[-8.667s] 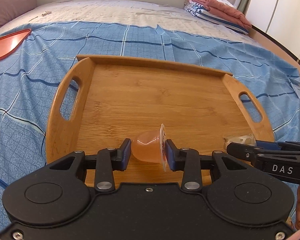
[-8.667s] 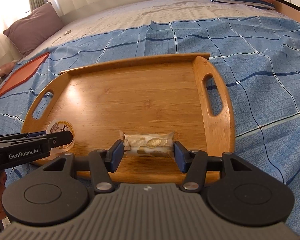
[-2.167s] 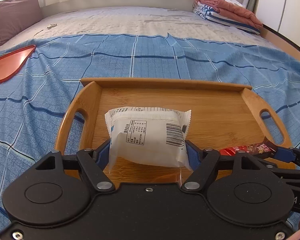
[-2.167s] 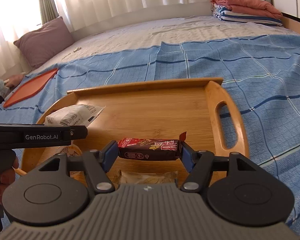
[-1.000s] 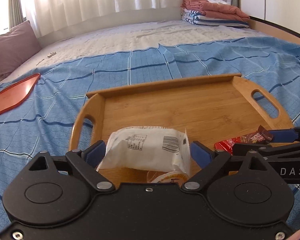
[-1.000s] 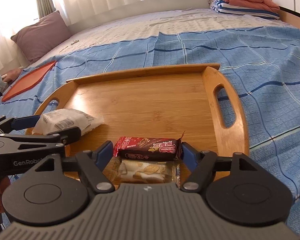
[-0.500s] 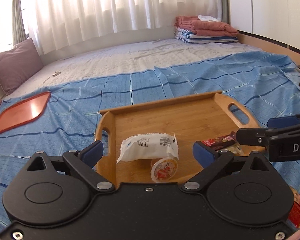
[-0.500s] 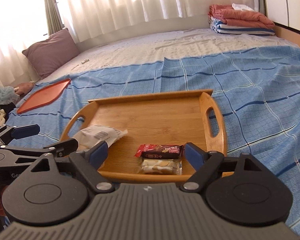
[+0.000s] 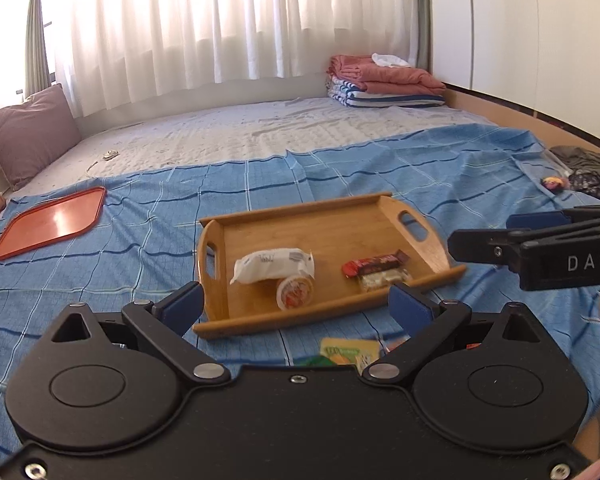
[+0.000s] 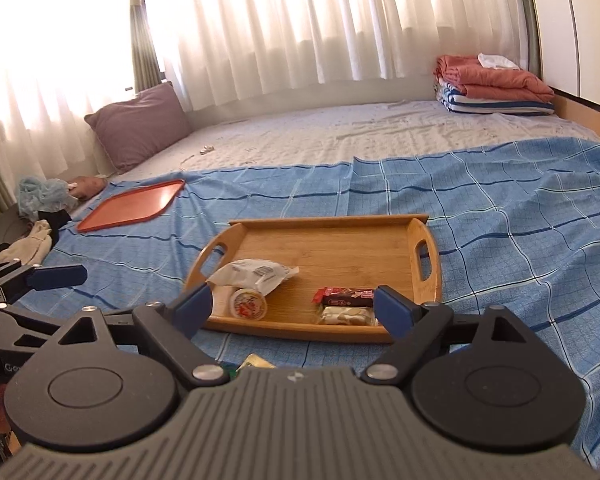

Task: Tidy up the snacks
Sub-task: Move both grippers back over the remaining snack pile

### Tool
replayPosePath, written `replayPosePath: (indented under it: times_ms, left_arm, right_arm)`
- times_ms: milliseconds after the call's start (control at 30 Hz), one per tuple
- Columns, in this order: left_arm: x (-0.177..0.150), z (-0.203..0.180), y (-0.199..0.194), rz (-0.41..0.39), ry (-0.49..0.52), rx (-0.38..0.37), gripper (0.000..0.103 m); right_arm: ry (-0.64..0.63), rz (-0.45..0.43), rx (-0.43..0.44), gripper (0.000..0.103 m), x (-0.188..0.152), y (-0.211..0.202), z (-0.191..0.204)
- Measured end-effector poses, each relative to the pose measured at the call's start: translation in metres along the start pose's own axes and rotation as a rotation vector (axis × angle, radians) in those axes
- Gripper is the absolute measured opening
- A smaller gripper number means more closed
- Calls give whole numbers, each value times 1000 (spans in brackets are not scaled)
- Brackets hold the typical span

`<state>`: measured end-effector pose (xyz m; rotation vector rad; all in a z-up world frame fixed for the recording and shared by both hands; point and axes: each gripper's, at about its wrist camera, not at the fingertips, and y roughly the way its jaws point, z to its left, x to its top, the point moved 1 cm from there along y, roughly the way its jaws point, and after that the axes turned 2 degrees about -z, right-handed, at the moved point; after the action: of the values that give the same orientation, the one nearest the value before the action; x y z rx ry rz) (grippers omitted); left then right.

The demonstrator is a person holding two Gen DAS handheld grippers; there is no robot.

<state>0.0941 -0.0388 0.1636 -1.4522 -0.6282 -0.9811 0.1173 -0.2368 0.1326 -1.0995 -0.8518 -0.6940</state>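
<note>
Left gripper (image 9: 296, 304): jaws spread wide and have just been opening further; nothing between the pads. Right gripper (image 10: 290, 308): jaws likewise wide, just been opening, pads bare.

Wooden tray (image 9: 380, 220) lies on the blue checked sheet (image 9: 140, 220), beyond both sets of jaws and clear of them. In the left wrist view it sits framed between the two blue pads; same in the right wrist view.

Tray contents, all near its close edge:
- white snack packet (image 9: 274, 265), ahead of the left gripper's left-hand pad, resting partly on the jelly cup (image 9: 295, 291).
- red chocolate bar (image 10: 346, 296), just ahead of the right gripper's right-hand pad, touching or nearly touching the clear cookie pack (image 10: 346, 315) on its near side.

Below the jaws, on the sheet short of the tray: a yellow-green packet (image 9: 350, 350), partly hidden by the gripper body.

Orange tray (image 10: 134, 199) lies well off to the left, beyond the jaws.
</note>
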Motion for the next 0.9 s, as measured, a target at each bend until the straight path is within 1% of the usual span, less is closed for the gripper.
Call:
replayPosePath:
  times_ms: [133, 233, 333, 500, 600, 667, 800, 900]
  left_arm:
    - [-18, -3, -28, -13, 0, -14, 100]
    - [-35, -2, -42, -25, -27, -19, 101]
    - [-56, -1, -49, -45, -59, -17, 101]
    - [-92, -4, -43, -62, -63, -5, 101]
    - [-109, -9, -32, -50, -49, -2, 101]
    - [-118, -13, -23, -34, -38, -13, 101]
    - [-135, -22, -7, -26, -10, -25, 102]
    - [-145, -28, 4, -18, 1, -39, 102]
  right_arm:
    - [4, -19, 29, 95, -17, -23, 6]
    - [-15, -30, 30, 96, -34, -34, 9]
    - [-41, -37, 11, 97, -53, -41, 8]
    - [-41, -21, -17, 99, -85, -41, -4]
    - [-31, -3, -38, 99, -103, -36, -13]
    - [-29, 11, -62, 99, -114, -31, -19]
    - [-43, 33, -117, 99, -133, -22, -29]
    - [-62, 17, -168, 99, -142, -17, -35]
